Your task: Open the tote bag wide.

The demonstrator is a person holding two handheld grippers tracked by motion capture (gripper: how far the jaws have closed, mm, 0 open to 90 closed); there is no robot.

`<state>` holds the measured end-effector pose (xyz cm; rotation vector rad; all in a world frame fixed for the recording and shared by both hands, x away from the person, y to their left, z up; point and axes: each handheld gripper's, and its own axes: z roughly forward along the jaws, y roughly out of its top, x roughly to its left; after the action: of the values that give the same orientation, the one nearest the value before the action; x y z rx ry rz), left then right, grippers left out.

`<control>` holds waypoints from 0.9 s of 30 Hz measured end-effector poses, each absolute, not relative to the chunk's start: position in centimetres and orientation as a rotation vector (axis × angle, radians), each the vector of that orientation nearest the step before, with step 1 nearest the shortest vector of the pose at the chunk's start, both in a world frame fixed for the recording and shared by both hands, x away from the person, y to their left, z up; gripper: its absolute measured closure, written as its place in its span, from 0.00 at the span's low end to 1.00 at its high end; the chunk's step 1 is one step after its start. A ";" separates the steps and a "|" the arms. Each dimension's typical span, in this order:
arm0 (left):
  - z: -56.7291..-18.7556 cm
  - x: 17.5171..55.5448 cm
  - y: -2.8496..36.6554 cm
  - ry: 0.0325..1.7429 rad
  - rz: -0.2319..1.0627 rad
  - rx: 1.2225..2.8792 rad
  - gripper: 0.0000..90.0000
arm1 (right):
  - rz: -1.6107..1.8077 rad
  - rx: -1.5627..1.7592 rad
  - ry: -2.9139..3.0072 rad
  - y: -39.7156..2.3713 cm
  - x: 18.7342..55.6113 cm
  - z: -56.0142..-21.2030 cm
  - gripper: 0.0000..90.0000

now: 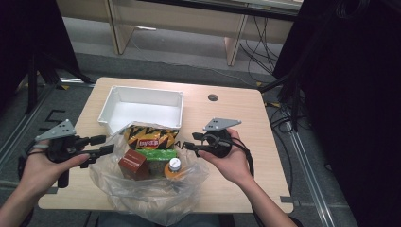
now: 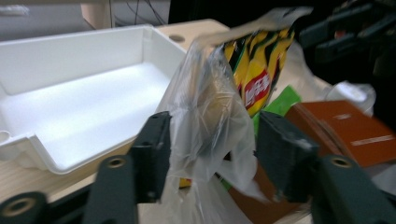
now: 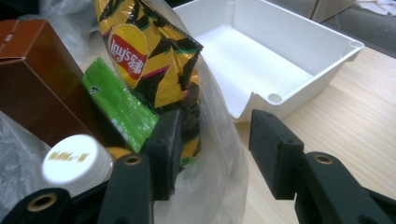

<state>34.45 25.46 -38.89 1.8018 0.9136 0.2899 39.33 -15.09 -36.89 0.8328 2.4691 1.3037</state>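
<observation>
Now, line by line:
Left gripper point(image 1: 105, 144): lower left of the high view, in the person's left hand point(image 1: 38, 168). Its jaws stand apart. In the left gripper view the clear bag hangs loose between them, and the pads do not press on it.
Right gripper point(image 1: 188, 141): a bit right of the middle of the high view, in the right hand point(image 1: 231, 161). Its jaws stand apart too. In the right gripper view the bag's edge sits between them, close to the left pad, but not squeezed.
Bag point(image 1: 146, 189): clear plastic, low in the middle of the high view, between the two grippers. Its mouth is wide open. It lies on the table and hangs over the near edge.
Chips point(image 1: 150, 137): a yellow and black pack at the top of the bag, standing up, just below the bin.
Green pack point(image 1: 156, 154): lies under the chips, in the middle of the bag.
Box point(image 1: 134, 164): brown, left of the green pack, inside the bag.
Bottle point(image 1: 175, 165): white cap up, right of the box, inside the bag.
Bin point(image 1: 142, 108): white, above the bag in the high view, just beside it.
Table point(image 1: 236, 123): light wood, under all of it.
</observation>
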 end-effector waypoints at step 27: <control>-44.6 37.3 25.9 1.184 0.222 1.719 0.98 | 1.154 0.899 2.542 -13.5 42.4 -40.1 1.00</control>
<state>37.27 25.92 -44.65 1.7187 1.1839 0.2216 42.43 -13.52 -40.11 0.8988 2.5417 1.1535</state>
